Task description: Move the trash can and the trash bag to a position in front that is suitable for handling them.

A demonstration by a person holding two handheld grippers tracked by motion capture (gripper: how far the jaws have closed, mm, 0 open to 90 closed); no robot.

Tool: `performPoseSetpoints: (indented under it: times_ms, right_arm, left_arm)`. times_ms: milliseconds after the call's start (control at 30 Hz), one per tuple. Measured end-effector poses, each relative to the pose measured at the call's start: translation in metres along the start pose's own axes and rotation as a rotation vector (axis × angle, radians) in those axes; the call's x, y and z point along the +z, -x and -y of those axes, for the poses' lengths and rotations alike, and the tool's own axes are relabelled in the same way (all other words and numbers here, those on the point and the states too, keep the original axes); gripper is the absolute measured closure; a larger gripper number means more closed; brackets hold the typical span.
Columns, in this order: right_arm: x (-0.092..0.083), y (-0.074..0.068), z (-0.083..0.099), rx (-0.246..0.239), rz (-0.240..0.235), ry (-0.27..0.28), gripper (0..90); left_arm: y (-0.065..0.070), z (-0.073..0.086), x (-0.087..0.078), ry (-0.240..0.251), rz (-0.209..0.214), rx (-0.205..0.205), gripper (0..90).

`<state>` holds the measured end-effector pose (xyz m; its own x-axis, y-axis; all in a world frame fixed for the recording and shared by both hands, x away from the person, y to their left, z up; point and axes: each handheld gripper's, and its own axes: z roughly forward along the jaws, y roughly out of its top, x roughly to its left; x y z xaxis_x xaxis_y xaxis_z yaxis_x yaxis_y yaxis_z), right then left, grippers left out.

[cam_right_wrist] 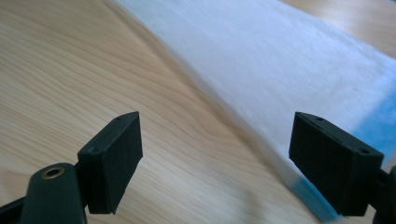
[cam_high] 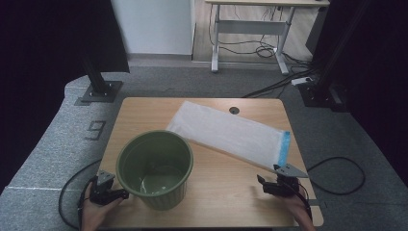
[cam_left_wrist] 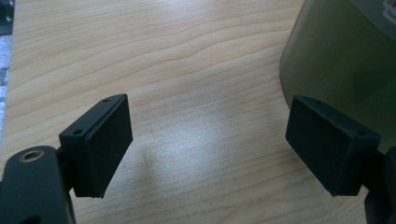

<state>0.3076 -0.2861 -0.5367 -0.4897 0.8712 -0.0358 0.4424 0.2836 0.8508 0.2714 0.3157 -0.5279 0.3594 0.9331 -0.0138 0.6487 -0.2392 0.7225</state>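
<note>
- Green bucket: it stands upright on the near-left part of the wooden table, with a ribbed outer wall. The inside is open to the high view; the floor of the bucket carries a faint pale sheen or residue, and what it is cannot be told.
- White bag: it lies flat and diagonal across the far-right half of the table, apart from the bucket. A blue strip runs along its right end. Whether anything is inside the bag cannot be told.
- Left gripper: it is held at the near-left table edge, just beside the bucket's lower wall. In the left gripper view its jaws stand wide apart over bare wood — nothing between them — with the bucket's green wall behind the right-hand jaw.
- Right gripper: it is held at the near-right of the table, just short of the bag's blue end. In the right gripper view the jaws stand wide apart with nothing gripped; the bag lies ahead, its blue strip beside the right-hand jaw.
</note>
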Motion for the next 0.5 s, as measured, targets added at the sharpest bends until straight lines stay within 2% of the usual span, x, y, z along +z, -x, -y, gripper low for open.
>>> performPoseSetpoints:
  times_ms: [100, 200, 333, 400, 500]
  right_arm:
    - [-0.001, 0.006, 0.002, 0.014, 0.012, 0.003, 16.8]
    - [-0.002, 0.009, 0.004, 0.021, 0.030, 0.002, 17.3]
    - [-0.002, 0.011, 0.007, 0.041, 0.039, -0.005, 17.4]
    - [-0.003, 0.011, 0.007, 0.047, 0.037, -0.003, 17.4]
    - [-0.004, 0.012, 0.007, 0.064, 0.044, 0.002, 17.4]
  left_arm:
    - [0.000, 0.002, -0.003, 0.010, 0.023, 0.010, 13.8]
    - [0.003, 0.000, -0.006, 0.012, 0.045, 0.042, 12.2]
    - [0.005, 0.002, -0.018, 0.035, 0.067, 0.086, 10.7]
    - [0.004, 0.003, -0.024, 0.050, 0.080, 0.096, 10.7]
    - [0.008, 0.002, -0.031, 0.070, 0.129, 0.131, 10.7]
